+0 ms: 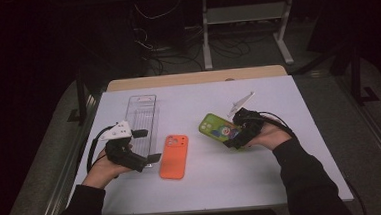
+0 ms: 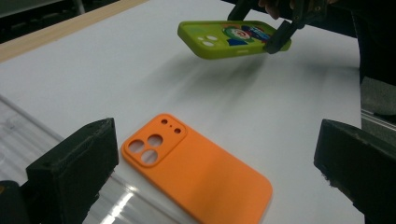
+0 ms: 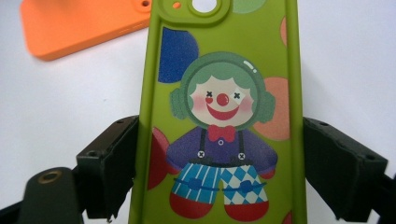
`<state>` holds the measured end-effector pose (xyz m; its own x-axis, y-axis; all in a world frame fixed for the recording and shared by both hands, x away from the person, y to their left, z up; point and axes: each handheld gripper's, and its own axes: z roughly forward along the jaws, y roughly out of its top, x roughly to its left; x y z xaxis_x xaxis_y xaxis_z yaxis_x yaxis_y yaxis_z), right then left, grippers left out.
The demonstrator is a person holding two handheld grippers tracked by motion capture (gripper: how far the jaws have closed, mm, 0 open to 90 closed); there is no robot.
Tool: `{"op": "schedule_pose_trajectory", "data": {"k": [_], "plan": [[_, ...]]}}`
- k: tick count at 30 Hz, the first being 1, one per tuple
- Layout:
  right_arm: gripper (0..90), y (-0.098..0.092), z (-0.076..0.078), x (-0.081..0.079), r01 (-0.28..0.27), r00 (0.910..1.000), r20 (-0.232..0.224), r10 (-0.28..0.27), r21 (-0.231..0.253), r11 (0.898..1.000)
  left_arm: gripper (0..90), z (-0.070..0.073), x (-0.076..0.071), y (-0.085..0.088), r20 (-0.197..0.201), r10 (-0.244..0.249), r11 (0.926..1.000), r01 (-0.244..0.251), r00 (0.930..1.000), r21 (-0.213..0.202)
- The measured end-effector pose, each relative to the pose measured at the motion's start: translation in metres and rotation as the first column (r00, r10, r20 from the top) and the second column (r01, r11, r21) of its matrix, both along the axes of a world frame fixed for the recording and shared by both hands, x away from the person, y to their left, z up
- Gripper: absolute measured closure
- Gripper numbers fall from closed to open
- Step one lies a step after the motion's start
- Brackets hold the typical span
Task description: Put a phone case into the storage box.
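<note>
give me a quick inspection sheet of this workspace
surface: white table, wooden strip along its far edge
job's things: green clown phone case lifted off the table; orange phone case lying flat, camera cutouts up
clutter: clear plastic tray at the left
grippers: right claw shut on the green case's long edges; left claw open, holding nothing, above the orange case
cables: a black one trails from each claw; a tangle on the floor behind the table
surroundings: dark room, white frame legs behind
</note>
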<state>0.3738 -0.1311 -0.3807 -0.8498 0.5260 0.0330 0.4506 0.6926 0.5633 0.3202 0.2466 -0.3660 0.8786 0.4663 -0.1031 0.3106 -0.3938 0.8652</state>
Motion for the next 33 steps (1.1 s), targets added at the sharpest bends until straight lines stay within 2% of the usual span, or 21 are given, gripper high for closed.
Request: {"op": "schedule_pose_trajectory", "data": {"k": [1,2,5,16,19,25,28,33], "plan": [[15.2,0.0,0.001,0.0,-0.013,0.9999,0.002,0.013,-0.005,1.0,0.0,0.001,0.002,-0.003,-0.001,-0.007,1.0,0.007,1.0,0.0],[15.1,0.0,0.002,-0.001,-0.03,0.9995,0.003,0.03,-0.003,1.0,0.0,0.003,0.004,-0.005,0.0,-0.018,0.9997,0.018,0.9998,0.017],[15.1,0.001,0.004,-0.001,-0.066,0.9977,0.016,0.066,-0.004,0.998,0.0,0.006,0.01,-0.014,0.002,-0.034,0.9994,0.034,0.9994,0.011],[15.1,0.001,0.004,-0.004,-0.094,0.9954,0.019,0.094,-0.008,0.996,0.0,0.011,0.026,-0.045,0.004,-0.099,0.995,0.099,0.9951,-0.012],[15.1,0.0,0.005,-0.005,-0.098,0.9951,0.016,0.098,-0.003,0.995,0.0,0.01,0.032,-0.051,-0.009,-0.116,0.9929,0.116,0.9932,-0.026],[15.1,-0.001,0.005,-0.005,-0.114,0.9932,0.024,0.114,0.003,0.993,0.0,0.01,0.038,-0.06,-0.004,-0.138,0.9885,0.137,0.9904,-0.063],[15.1,0.001,0.004,-0.008,-0.128,0.9916,0.012,0.129,-0.01,0.992,0.0,0.01,0.037,-0.062,0.002,-0.154,0.9863,0.153,0.9881,-0.061],[15.1,0.004,0.001,-0.011,-0.166,0.9862,0.003,0.166,-0.025,0.986,0.0,0.009,0.034,-0.067,0.01,-0.19,0.9816,0.19,0.9817,-0.014]]}}
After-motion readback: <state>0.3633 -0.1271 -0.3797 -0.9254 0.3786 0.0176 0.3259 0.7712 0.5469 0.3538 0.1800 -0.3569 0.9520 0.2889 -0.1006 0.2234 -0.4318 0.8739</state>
